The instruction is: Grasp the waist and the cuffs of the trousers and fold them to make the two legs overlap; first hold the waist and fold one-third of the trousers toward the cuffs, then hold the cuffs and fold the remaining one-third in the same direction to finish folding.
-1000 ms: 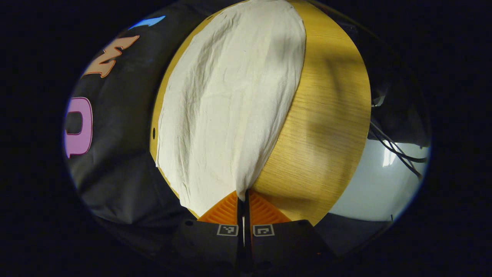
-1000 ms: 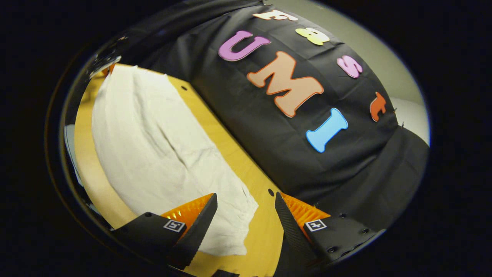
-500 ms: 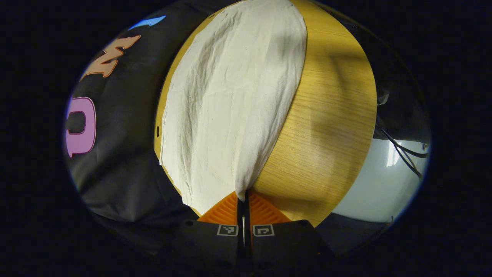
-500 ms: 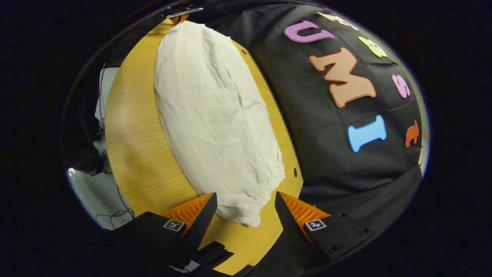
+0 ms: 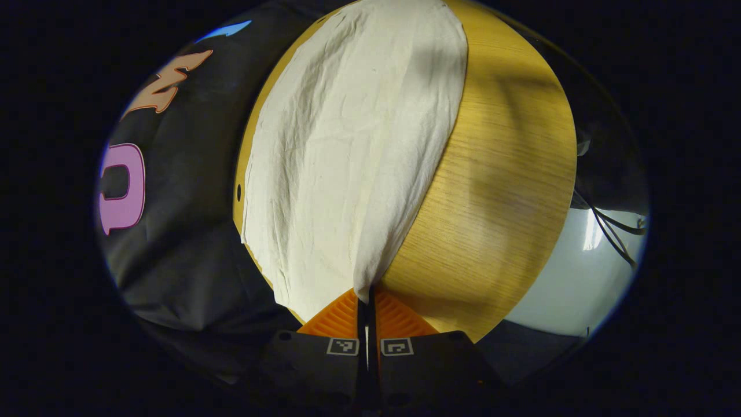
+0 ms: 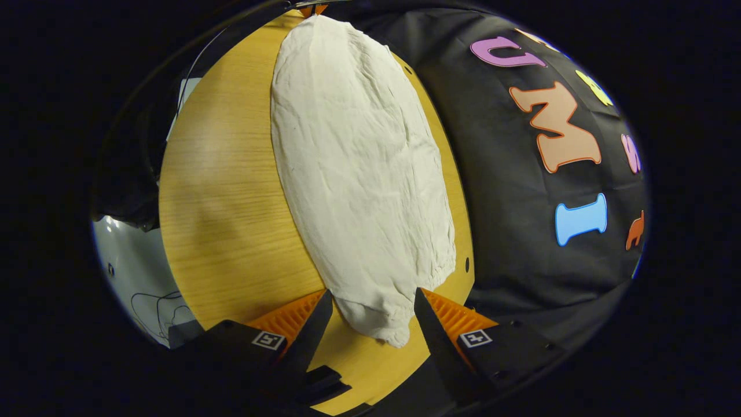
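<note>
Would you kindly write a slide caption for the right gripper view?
Open right gripper straddling the gathered end of cream cloth trousers lying flat on a wooden table.

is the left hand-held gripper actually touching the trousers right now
Touching. In the left gripper view the left hand-held gripper has its fingers closed together, and an edge of the trousers runs straight into the pinch between them, drawn up off the table.

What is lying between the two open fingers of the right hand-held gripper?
In the right gripper view, the gathered end of the cream cloth trousers lies between them, on the round wooden table.
</note>
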A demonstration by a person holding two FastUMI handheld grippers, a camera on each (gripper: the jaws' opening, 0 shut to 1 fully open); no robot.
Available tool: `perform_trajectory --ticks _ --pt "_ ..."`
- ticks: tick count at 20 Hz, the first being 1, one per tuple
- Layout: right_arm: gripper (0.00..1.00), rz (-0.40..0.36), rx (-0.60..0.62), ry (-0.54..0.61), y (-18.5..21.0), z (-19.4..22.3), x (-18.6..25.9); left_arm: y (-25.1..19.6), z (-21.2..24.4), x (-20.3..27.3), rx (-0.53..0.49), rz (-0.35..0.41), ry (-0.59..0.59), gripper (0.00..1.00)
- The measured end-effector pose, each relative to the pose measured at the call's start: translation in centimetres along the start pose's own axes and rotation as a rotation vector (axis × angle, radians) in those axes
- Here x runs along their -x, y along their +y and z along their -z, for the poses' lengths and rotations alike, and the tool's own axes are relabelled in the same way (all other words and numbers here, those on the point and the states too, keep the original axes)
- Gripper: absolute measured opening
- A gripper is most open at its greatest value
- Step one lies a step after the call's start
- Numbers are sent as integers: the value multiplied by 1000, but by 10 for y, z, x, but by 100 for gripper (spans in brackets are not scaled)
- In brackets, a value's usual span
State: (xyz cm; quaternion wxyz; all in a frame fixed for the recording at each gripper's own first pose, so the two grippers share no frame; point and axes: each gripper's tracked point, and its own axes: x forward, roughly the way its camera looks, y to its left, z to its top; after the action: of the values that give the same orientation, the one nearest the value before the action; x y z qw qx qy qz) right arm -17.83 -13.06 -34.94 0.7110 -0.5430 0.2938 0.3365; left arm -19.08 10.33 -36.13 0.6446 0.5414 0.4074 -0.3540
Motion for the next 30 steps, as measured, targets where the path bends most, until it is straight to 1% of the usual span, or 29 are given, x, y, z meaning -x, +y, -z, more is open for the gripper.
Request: perform_trajectory --ticks 2,4,5,6,8,9,10,12,15,17,18,20,21,22,23,24,28,30 --pt "90 -5 -5 3 -3 0 -9 -1 1 0 11 -4 6 0" --pt "81 -10 9 5 -2 0 -17 -1 1 0 30 -7 15 0" --pt "70 -25 9 10 1 1 -20 -1 1 0 41 -6 18 0" --pt "64 -52 4 18 7 4 -24 -1 0 0 53 -6 23 0" --pt "20 -64 2 32 9 7 -26 0 0 -1 85 -7 25 0" --pt "10 -74 -15 38 10 6 -26 1 1 0 105 -10 28 0" --pt "10 -77 -36 36 8 6 -25 2 0 2 127 -16 32 0" --pt "10 -27 -57 16 -14 3 -18 11 -2 7 166 -34 39 0" --pt "10 45 -119 -16 -51 -6 -13 43 -5 15 208 -108 49 0" --pt "10 81 -155 -35 -74 -12 -14 68 -7 18 262 -160 61 0" --pt "7 97 -167 -47 -85 -14 -18 80 -7 21 294 -189 67 0" --pt "12 129 -194 -69 -103 -19 -22 107 -12 26 349 -248 72 0" --pt "12 144 -207 -78 -112 -20 -24 122 -16 28 360 -279 71 0" --pt "10 159 -221 -85 -119 -21 -26 134 -18 32 369 -305 70 0" --pt "7 174 -236 -89 -127 -21 -28 145 -21 34 376 -329 71 0" --pt "10 189 -252 -91 -135 -23 -31 156 -23 35 384 -350 67 0" --pt "10 238 -339 -74 -162 -29 -42 190 -34 46 436 -417 74 0" --pt "10 268 -394 -58 -180 -34 -51 211 -39 40 469 -446 64 0"
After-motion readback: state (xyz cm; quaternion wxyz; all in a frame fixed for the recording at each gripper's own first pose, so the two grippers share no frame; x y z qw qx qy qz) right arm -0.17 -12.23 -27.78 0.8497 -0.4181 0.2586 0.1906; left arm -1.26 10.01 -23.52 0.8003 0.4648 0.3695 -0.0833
